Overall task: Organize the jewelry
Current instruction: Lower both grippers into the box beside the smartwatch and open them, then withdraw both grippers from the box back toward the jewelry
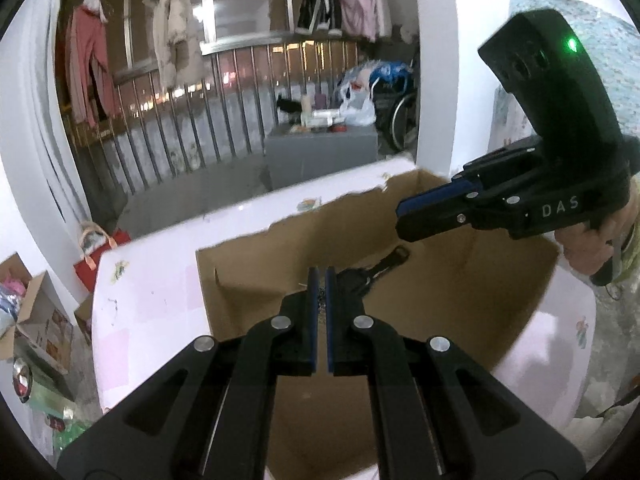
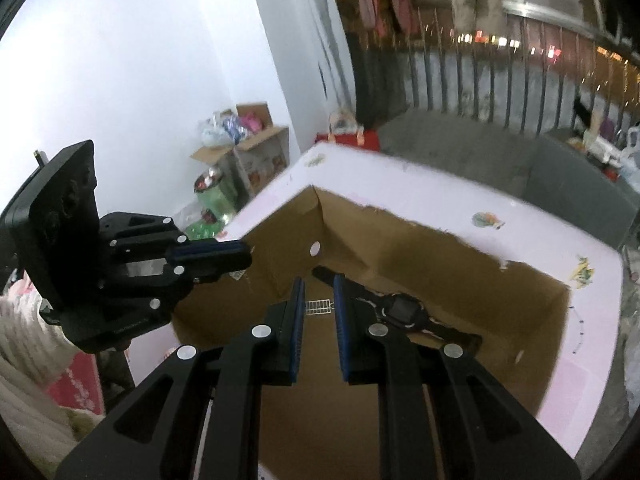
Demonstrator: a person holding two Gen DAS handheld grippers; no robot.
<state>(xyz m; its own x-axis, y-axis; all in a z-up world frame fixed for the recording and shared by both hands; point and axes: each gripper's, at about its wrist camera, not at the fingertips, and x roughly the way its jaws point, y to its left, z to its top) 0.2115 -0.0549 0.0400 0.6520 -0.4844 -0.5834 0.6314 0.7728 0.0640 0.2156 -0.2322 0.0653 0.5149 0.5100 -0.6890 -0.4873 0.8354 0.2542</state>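
A brown cardboard box [image 1: 460, 300] lies open on a pink-white table [image 1: 152, 288]; it also shows in the right wrist view [image 2: 500, 320]. A black wristwatch [image 2: 400, 308] lies inside it, seen too in the left wrist view [image 1: 376, 270]. My left gripper [image 1: 322, 276] hovers over the box with its jaws nearly closed on a thin silvery chain [image 1: 321, 300], which is barely visible. From the right wrist view my left gripper [image 2: 240, 256] looks shut. My right gripper [image 2: 318, 286] is open and empty above the box; it appears in the left wrist view [image 1: 404, 220] at the right.
A white label [image 2: 319, 306] lies on the box floor. The table [image 2: 440, 200] stands by a balcony railing [image 1: 192, 120]. Cardboard boxes and bags [image 2: 244, 148] sit on the floor by the white wall. A grey cabinet [image 1: 320, 152] stands behind.
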